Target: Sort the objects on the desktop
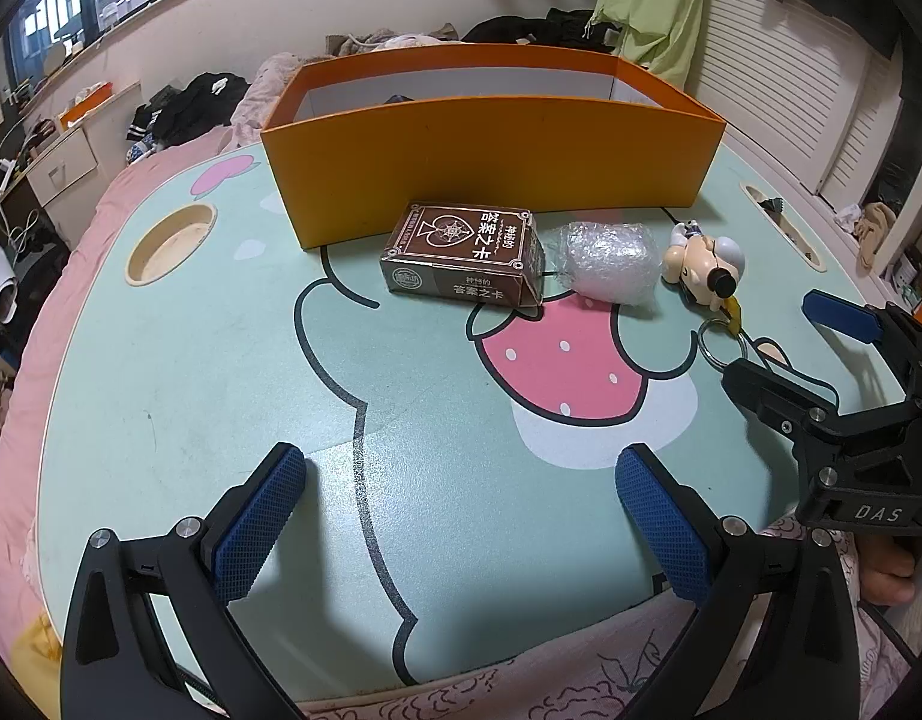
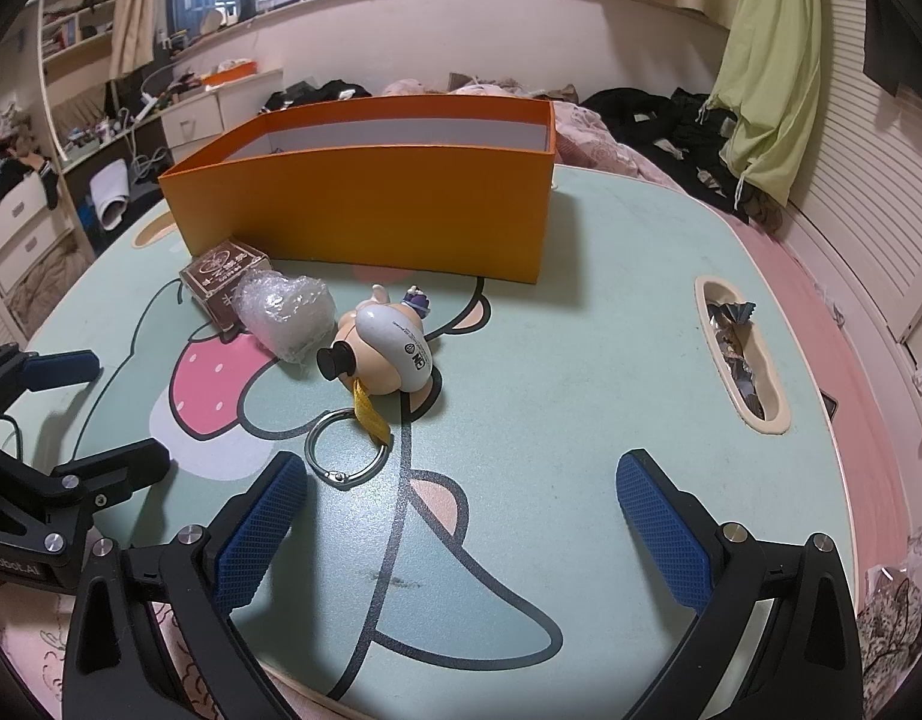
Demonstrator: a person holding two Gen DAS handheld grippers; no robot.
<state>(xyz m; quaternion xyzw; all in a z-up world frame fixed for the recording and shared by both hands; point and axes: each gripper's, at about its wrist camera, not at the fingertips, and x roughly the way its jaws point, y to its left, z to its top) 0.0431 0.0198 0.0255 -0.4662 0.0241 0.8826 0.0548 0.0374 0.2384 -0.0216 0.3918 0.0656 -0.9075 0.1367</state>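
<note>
Desktop objects sit past both tongs, mid-frame on the cartoon-printed table point(image 1: 221, 372). Nearest, at the bottom of each wrist view, the left gripper point(image 1: 461, 516) and right gripper point(image 2: 461, 516) hover released, blue pads wide apart and grasping nothing. Beyond them lies a metal key ring point(image 2: 347, 447) tied by a yellow strap to a toy figure point(image 2: 389, 348). Left of it rest a bubble-wrap bundle point(image 1: 604, 261) and a brown card box point(image 1: 466, 252), touching. Farthest, upper centre, stands the orange box point(image 1: 490, 150).

Orange box point(image 1: 490, 162), brown card box point(image 1: 461, 252) with white lettering, clear bubble-wrap bundle point(image 1: 604, 258), yellow strap point(image 2: 369, 417), mint tabletop point(image 1: 221, 360) with pink strawberry print
</note>
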